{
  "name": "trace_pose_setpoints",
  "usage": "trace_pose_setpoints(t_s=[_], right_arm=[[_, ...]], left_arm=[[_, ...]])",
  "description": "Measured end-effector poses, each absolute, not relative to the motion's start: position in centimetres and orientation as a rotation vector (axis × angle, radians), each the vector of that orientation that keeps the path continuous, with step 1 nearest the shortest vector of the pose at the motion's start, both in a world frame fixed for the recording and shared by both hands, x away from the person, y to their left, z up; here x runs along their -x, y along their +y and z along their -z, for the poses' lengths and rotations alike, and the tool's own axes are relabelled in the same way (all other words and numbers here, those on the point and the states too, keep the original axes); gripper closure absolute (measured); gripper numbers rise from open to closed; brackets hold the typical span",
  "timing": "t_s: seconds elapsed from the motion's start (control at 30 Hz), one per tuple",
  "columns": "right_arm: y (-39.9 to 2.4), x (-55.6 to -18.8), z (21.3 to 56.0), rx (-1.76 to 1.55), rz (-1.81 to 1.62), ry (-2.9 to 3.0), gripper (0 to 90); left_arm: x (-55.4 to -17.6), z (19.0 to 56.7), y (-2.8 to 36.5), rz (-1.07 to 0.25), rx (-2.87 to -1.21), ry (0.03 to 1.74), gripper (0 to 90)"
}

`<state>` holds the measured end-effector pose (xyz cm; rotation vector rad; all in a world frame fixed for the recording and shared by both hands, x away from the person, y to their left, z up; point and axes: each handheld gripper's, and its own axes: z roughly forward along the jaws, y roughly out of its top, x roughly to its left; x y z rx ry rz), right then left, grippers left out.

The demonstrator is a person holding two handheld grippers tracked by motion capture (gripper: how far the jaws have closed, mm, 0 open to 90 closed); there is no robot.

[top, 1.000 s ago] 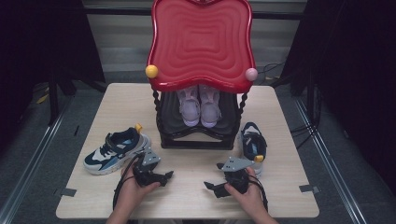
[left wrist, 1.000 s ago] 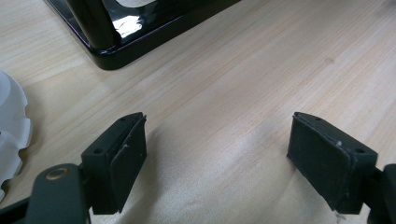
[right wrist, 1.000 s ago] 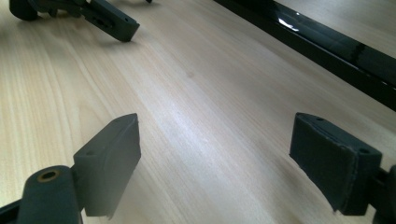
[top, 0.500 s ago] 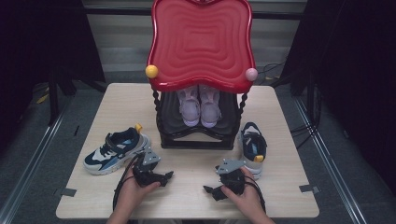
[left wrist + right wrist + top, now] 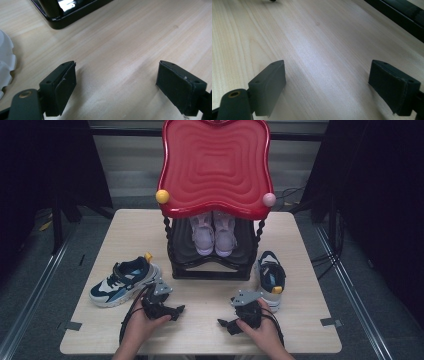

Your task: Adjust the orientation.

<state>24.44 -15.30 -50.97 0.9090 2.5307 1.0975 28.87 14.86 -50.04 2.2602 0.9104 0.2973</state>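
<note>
The left gripper (image 5: 172,310) had its jaws spread wide with only bare table (image 5: 130,37) between them; the right gripper (image 5: 226,324) stood released as well, grasping nothing; both rested low near the front edge. The blue sneaker (image 5: 123,281) lay just beside the left gripper; the dark sneaker (image 5: 270,272) was just beside the right one, next to the black rack (image 5: 210,268).

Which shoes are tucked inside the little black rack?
The pink pair, side by side on the black rack under its red top. The two navy sneakers sit on the table instead.
</note>
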Motion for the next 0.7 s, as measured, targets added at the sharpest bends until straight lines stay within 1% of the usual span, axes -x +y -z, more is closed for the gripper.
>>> trace_pose_setpoints(t_s=[0.1, 0.23, 0.33, 0.47, 0.57, 0.7], right_arm=[[-15.3, -24.4, 51.0, -0.908, -1.098, 2.532, 13.6], [-15.3, -24.4, 51.0, -0.908, -1.100, 2.532, 13.6], [-15.3, -24.5, 51.0, -0.906, -1.100, 2.531, 13.5], [-15.3, -24.5, 51.0, -0.909, -1.101, 2.533, 13.4], [-15.3, -24.5, 51.0, -0.908, -1.102, 2.533, 13.3], [-15.3, -24.5, 51.0, -0.907, -1.102, 2.533, 13.4]], left_arm=[[-29.0, 49.5, 14.7, -0.245, -2.299, 0.931, 16.1], [-29.1, 48.9, 14.6, -0.233, -2.320, 0.955, 16.3], [-29.3, 48.2, 14.7, -0.223, -2.371, 0.945, 16.8], [-29.5, 47.1, 14.9, -0.198, -2.400, 0.947, 17.2], [-29.8, 46.7, 15.3, -0.177, -2.427, 0.966, 19.8], [-30.2, 45.9, 15.9, -0.169, -2.465, 0.991, 20.4]])
